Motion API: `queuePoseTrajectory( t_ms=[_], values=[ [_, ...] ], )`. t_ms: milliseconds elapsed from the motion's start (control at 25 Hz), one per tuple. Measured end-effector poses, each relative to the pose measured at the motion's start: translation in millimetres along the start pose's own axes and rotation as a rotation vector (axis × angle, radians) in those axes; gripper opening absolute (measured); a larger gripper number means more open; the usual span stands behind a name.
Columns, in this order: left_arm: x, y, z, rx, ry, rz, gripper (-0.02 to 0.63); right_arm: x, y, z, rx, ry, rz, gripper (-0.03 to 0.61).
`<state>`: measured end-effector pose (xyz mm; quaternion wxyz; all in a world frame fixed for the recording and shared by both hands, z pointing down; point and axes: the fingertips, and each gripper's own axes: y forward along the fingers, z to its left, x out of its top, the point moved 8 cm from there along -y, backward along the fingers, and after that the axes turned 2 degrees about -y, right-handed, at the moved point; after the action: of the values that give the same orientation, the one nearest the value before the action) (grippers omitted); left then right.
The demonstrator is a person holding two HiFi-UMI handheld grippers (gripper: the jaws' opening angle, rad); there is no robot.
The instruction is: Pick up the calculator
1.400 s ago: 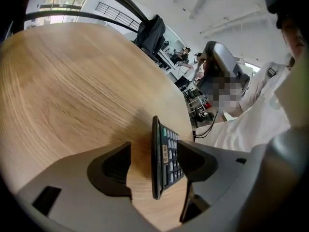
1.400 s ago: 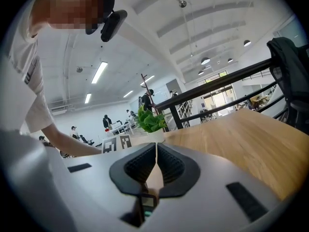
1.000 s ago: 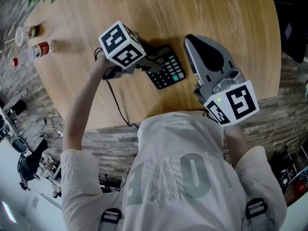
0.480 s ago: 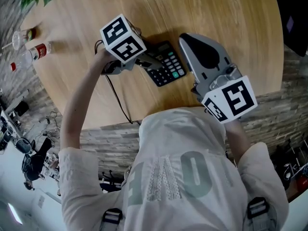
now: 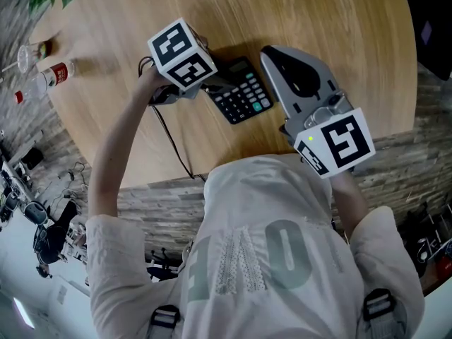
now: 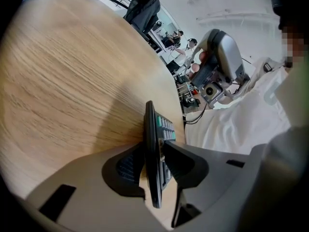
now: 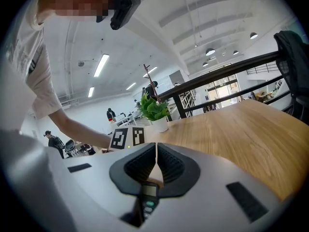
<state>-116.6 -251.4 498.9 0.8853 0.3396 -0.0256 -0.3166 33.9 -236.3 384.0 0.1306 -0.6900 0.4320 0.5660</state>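
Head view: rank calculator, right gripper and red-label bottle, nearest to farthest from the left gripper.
1. calculator: at table centre, between the closing jaws of the left gripper, touching them.
2. right gripper: just right of the calculator.
3. red-label bottle: far left, near the table edge.

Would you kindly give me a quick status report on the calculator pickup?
Left hand-held gripper closing, calculator edge between jaws. Right hand-held gripper shut, empty, alongside. Bottle far off, nothing blocking.
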Motion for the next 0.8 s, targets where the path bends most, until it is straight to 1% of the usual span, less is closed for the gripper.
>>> queuePoseTrajectory(
  t_ms=[160,280,600,800],
  values=[
    [0.0,0.3,-1.9,0.021,-0.016,0.003,0.131,0.5,-1.7,2.4,0.004,-0.008,-0.001,0.021],
    [0.0,-1.2,-3.7,0.057,-0.022,-0.006,0.13,1.6,-2.0,3.1,-0.002,-0.018,-0.007,0.021],
    [2.1,-4.8,-29.2,0.246,-0.038,0.013,0.126,3.5,-10.6,4.9,0.009,-0.004,-0.021,0.021],
    [3.7,-5.1,-45.9,0.336,-0.019,0.023,0.123,7.4,-15.6,7.3,0.019,-0.001,-0.032,0.021]
  ],
)
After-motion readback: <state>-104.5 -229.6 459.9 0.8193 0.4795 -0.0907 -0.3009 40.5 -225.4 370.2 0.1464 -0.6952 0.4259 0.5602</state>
